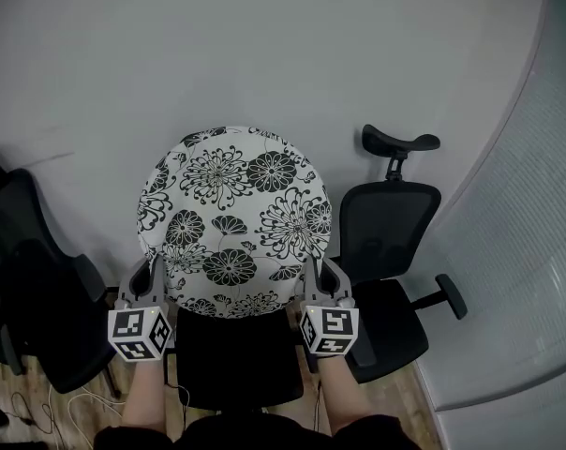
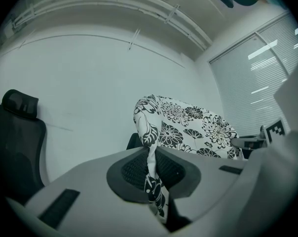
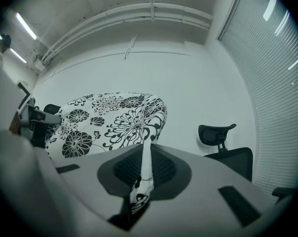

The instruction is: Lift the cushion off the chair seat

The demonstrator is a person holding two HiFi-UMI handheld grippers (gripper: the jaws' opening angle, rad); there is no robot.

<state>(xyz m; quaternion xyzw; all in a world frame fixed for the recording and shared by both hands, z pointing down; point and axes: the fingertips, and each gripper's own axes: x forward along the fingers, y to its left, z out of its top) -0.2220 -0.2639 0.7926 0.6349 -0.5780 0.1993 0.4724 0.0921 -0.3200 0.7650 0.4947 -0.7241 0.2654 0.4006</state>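
Pale wall, left gripper, right gripper, both pinching cushion

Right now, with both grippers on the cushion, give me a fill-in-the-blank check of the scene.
The cushion carries a black-and-white ____ print.
The left gripper and the right gripper are both ____ on its edges.
The chair seat beneath the cushion is plain ____ in colour.
Missing words: floral; shut; black.

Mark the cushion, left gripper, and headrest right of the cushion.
cushion (image 1: 234, 216): head view, middle of floral face.
left gripper (image 1: 156, 268): head view, between jaw tips.
headrest (image 1: 400, 142): head view, middle of pad.
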